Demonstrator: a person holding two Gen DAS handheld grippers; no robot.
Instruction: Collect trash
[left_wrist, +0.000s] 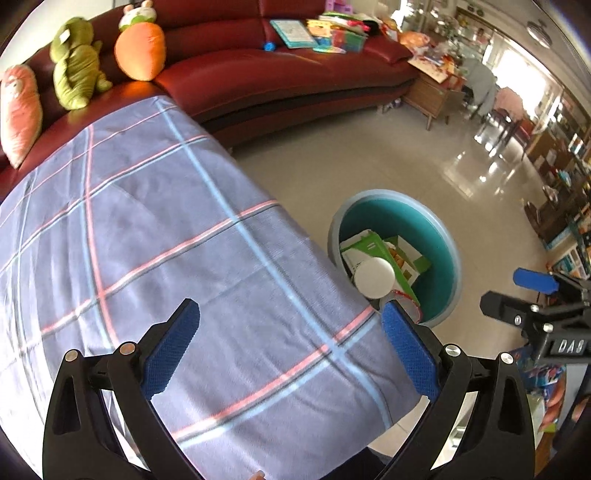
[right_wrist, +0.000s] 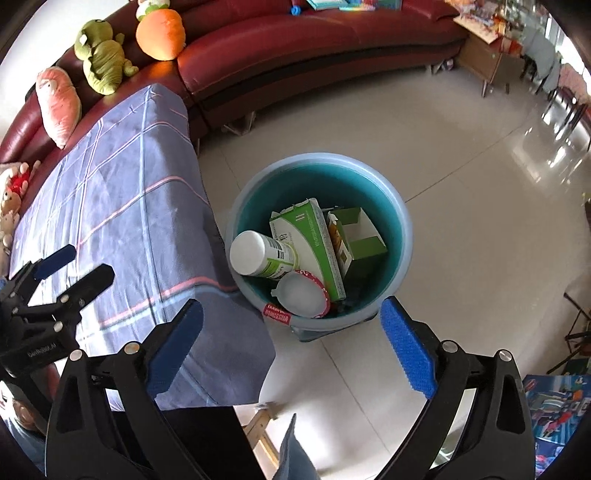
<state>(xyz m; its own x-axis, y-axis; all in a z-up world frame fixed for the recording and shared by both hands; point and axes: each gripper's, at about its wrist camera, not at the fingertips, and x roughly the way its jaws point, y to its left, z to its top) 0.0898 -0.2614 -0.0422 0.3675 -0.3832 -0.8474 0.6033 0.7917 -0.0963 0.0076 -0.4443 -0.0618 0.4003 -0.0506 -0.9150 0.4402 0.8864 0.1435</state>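
A round teal bin (right_wrist: 400, 221) stands on the floor beside the cloth-covered table (right_wrist: 122, 206). Inside it lie a white bottle (right_wrist: 258, 254), a green and white carton (right_wrist: 310, 243), an opened green box (right_wrist: 364, 236) and a white cup with a red rim (right_wrist: 303, 295). My right gripper (right_wrist: 291, 332) hangs open above the bin's near rim, nothing between its blue pads. My left gripper (left_wrist: 290, 339) is open over the table's checked cloth (left_wrist: 166, 229), also empty. The bin (left_wrist: 443, 236) shows past the table's edge in the left wrist view, and the right gripper (left_wrist: 517, 295) is at the right edge.
A dark red sofa (right_wrist: 314, 48) curves behind the table, with plush toys (right_wrist: 103, 55) on its back and books (left_wrist: 314, 31) on its seat. Pale glossy tiles (right_wrist: 461, 155) spread to the right. A wooden side table (left_wrist: 432, 92) and colourful boxes (right_wrist: 554, 406) stand on the right.
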